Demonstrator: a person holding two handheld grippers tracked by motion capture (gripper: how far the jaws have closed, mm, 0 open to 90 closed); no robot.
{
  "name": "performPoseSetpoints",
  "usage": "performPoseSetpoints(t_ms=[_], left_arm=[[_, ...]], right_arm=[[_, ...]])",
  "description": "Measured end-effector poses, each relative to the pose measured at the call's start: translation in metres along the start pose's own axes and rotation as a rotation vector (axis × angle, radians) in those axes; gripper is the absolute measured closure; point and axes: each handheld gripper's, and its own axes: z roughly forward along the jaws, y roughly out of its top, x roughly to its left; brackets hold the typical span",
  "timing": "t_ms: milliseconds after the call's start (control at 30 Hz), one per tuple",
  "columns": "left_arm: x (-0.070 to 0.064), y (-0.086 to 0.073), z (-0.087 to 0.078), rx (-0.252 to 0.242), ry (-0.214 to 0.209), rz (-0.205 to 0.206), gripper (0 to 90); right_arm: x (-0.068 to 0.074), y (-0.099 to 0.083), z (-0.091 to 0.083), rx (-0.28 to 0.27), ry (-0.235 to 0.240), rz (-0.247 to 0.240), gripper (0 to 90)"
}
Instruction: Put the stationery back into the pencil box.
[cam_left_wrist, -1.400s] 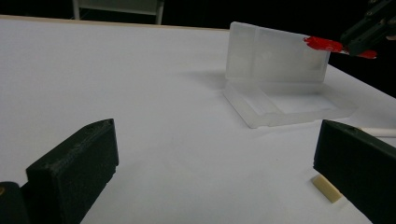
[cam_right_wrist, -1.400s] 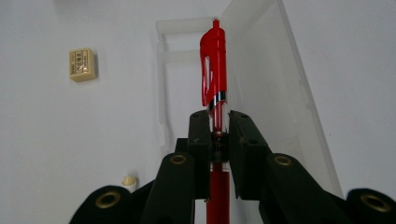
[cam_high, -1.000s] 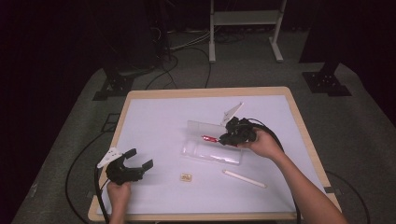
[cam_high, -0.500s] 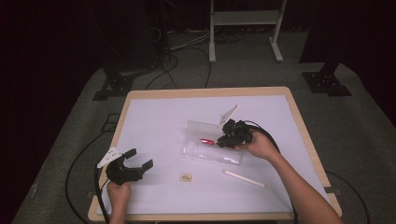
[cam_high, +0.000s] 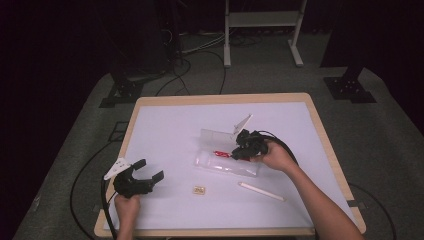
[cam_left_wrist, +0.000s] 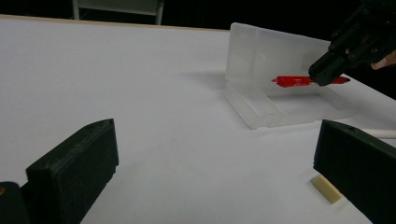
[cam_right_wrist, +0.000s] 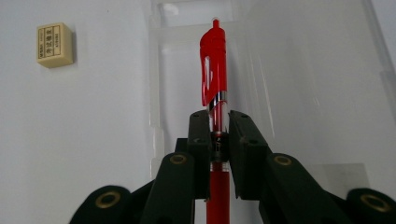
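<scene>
My right gripper (cam_high: 239, 152) is shut on a red pen (cam_high: 220, 153), gripping its barrel (cam_right_wrist: 214, 65) just behind the clip. The pen lies level, pointing left over the tray of a clear plastic case (cam_high: 225, 162) whose lid stands open at the back. From the left gripper view the pen (cam_left_wrist: 292, 80) hangs just above the case (cam_left_wrist: 271, 60); I cannot tell if it touches. My left gripper (cam_high: 147, 171) rests near the front left of the table, open, with nothing between its jaws (cam_left_wrist: 215, 158).
A small beige eraser (cam_high: 200, 189) lies in front of the case, left of it in the right gripper view (cam_right_wrist: 54, 44). A white pen (cam_high: 261, 191) lies at the front right of the case. The white table top has a wooden rim (cam_high: 220, 99).
My right gripper has carried the red pen a little left and toward me, lower over the case. The left gripper has not moved.
</scene>
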Motion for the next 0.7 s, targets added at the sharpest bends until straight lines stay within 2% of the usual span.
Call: performPoseSetpoints(t_ms=[300,700], left_arm=[[0.000,0.000,0.000,0.000,-0.001,-0.001,0.0],[0.000,0.000,0.000,0.000,-0.002,0.000,0.0]], right_arm=[[0.000,-0.005,0.011,0.016,0.016,0.010,78.8],[-0.005,-0.009,0.018,0.036,0.021,0.021,78.7]])
